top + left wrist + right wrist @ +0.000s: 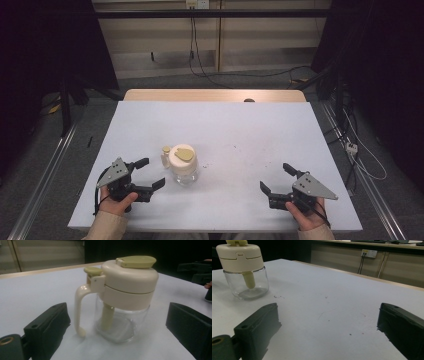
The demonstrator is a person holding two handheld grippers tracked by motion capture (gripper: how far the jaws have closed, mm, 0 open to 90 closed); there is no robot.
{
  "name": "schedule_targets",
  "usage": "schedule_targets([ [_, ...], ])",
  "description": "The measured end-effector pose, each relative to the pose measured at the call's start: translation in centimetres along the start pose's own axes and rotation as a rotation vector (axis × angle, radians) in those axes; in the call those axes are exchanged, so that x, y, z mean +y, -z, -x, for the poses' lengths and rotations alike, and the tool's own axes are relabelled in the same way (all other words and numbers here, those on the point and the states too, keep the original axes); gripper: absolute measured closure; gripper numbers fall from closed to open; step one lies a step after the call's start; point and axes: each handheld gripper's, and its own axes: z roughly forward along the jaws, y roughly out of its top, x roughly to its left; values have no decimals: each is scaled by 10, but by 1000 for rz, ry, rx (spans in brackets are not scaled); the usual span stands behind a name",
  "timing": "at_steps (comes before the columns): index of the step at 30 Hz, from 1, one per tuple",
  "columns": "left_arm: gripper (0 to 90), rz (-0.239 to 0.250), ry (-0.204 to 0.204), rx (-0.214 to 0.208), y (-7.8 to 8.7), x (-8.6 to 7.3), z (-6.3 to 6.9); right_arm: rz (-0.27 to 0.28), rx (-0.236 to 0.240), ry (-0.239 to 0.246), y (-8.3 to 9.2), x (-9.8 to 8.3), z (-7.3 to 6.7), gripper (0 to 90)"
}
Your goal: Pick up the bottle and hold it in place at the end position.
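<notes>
High view: the jar [184, 164], glass with a cream lid, stands on the table [240, 135] just beside the left gripper [150, 176]; the right gripper [276, 178] rests well apart. Both sets of jaws stand wide and hold nothing.

Left gripper view: the jar sits ahead between the open jaws, handle [79, 310] toward the camera. Advance squarely and close on the lid's wall, not the handle.

Right gripper view: jar at far left [243, 270]; turn toward it before reaching.

both grippers, left gripper [148, 174] and right gripper [276, 179], are black with two blocky jaws, each topped by a grey three-cornered plate with small screws. a thin black cable trails from each. the person wears beige sleeves [106, 226].
</notes>
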Motion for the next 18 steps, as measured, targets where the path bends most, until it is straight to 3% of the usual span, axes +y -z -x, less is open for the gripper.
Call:
schedule_targets([
  [4,48,-11,4,-20,-3,1,4,-2,-9,2,0,0,0,34],
  [18,52,-61,-10,9,-21,2,14,-1,-8,5,0,0,0,37],
])
